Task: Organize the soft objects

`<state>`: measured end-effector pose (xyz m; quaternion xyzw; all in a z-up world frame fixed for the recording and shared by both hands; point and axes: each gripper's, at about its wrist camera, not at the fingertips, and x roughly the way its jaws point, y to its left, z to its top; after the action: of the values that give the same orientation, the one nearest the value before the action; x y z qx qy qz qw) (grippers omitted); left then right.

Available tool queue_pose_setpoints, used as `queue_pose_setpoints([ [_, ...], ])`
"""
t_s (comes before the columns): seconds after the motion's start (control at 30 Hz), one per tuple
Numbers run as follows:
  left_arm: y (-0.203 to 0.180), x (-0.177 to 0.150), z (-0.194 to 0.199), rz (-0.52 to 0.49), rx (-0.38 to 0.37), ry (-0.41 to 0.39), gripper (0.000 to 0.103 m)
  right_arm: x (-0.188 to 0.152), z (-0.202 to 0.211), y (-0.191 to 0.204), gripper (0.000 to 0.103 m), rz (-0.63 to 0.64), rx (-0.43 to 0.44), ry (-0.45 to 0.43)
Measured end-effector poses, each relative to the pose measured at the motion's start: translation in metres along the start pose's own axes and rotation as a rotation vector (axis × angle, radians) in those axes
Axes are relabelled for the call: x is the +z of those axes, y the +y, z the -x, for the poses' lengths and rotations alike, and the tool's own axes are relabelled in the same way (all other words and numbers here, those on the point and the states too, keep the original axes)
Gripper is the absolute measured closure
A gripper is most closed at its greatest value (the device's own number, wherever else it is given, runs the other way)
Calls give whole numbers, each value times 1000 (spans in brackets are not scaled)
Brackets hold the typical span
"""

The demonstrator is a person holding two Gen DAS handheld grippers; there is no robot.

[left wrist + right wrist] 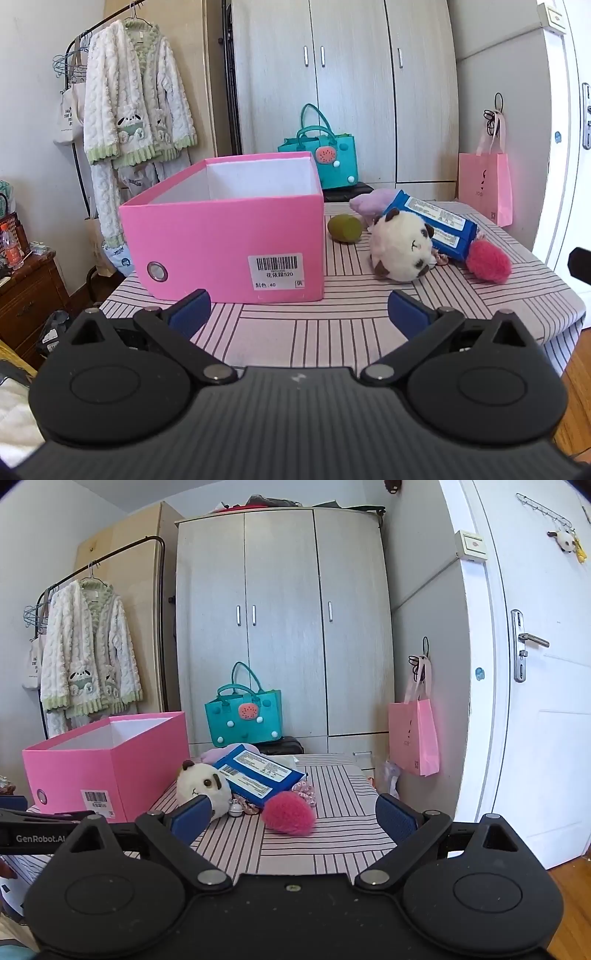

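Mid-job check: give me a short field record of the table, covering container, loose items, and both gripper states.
container: open pink cardboard box, inside looks empty as far as visible
surface: striped pink tablecloth
loose items: white panda plush, fluffy pink pompom, blue wipes packet, green kiwi-like ball, purple plush
item location: right of box, none inside
left gripper: open, holding nothing
right gripper: open, facing pompom

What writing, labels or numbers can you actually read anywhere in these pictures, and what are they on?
"花依躍520" (middle character unsure), and below it "40": white barcode sticker on the pink box.
"GenRobot.AI": side of the left gripper, seen from the right wrist view.
Blue packet: print too small to read.
White tote bag on the clothes rack: lettering blurred.
Pink paper bag: logo too faint to read.
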<state>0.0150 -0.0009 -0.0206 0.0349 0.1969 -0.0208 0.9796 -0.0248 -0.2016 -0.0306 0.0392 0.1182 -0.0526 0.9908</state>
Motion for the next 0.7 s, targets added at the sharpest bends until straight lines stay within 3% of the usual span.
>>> queue_pose_setpoints([
  [0.7,4,-1,-1,16,5,16,0,-2,-3,3,5,16,19,7],
])
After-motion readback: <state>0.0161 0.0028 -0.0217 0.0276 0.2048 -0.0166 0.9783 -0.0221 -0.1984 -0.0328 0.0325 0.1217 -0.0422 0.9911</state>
